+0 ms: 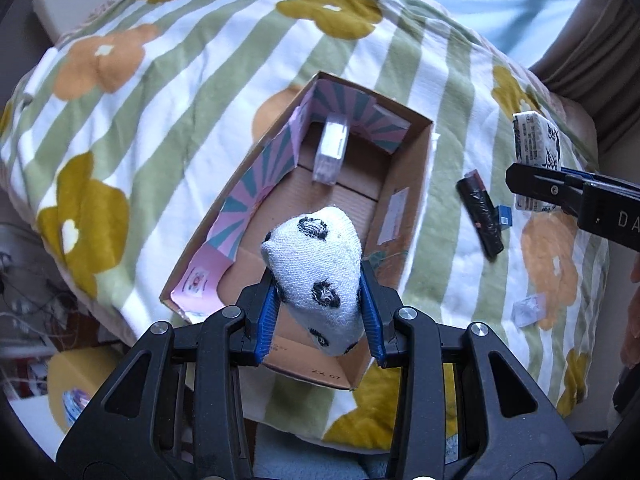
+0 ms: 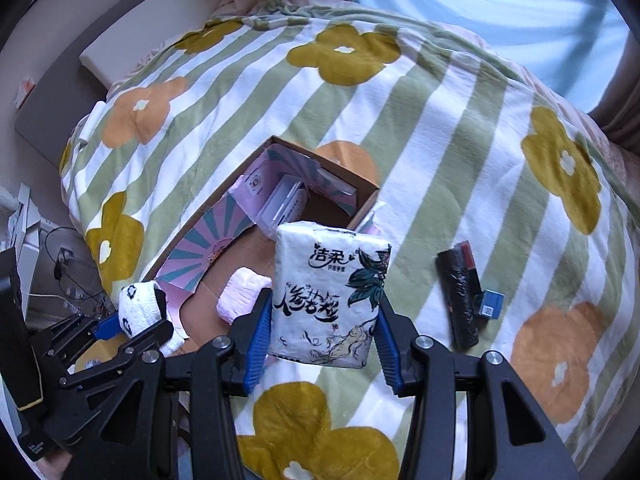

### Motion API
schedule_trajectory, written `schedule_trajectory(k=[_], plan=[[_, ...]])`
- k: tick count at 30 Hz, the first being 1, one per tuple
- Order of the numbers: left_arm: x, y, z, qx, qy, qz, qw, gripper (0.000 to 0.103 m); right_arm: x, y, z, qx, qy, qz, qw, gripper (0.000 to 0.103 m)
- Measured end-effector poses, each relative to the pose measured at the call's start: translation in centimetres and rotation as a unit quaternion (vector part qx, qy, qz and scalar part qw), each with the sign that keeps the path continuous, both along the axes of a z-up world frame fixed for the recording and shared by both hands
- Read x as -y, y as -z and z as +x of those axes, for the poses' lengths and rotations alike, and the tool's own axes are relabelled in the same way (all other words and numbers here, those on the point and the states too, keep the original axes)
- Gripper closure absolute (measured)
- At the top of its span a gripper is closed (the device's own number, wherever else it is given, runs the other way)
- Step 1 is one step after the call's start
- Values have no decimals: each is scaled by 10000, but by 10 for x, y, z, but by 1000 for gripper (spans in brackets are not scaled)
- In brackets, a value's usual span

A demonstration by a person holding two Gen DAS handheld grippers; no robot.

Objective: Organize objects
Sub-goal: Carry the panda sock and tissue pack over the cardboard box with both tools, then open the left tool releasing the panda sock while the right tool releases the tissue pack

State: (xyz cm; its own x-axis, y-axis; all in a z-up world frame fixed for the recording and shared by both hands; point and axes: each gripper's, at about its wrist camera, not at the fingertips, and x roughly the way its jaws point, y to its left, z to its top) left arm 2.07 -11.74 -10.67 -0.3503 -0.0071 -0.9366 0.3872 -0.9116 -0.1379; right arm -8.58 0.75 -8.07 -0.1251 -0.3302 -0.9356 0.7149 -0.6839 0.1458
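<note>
My left gripper (image 1: 320, 292) is shut on a white sock with black spots (image 1: 316, 264) and holds it above the near end of an open cardboard box (image 1: 416, 184) on the bed. It also shows in the right wrist view (image 2: 140, 312). My right gripper (image 2: 324, 320) is shut on a white tissue pack with black printing (image 2: 328, 292), held above the blanket right of the box (image 2: 364, 196). The pack also shows in the left wrist view (image 1: 536, 148). A clear plastic case (image 1: 330, 152) lies at the box's far end. A pink folded item (image 2: 244, 292) lies in the box.
A striped blanket with flower shapes (image 1: 200, 80) covers the bed. A black roll (image 1: 480, 216) and a small blue box (image 1: 505, 216) lie right of the cardboard box. A small clear packet (image 1: 528, 308) lies nearer. Cables and clutter (image 2: 60, 272) sit on the floor at left.
</note>
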Motion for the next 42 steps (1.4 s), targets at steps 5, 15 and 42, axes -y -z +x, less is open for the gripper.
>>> schedule_trajectory(k=[5, 15, 42], plan=[[19, 32, 2, 265, -423, 86, 9987, 69, 39, 39, -14, 273, -286, 98, 9992, 59], [38, 97, -23, 633, -836, 218, 9943, 69, 81, 115, -47, 717, -177, 403, 9965, 59], [29, 121, -44, 675, -642, 84, 9956, 0, 98, 121, -58, 391, -232, 148, 9989, 6]])
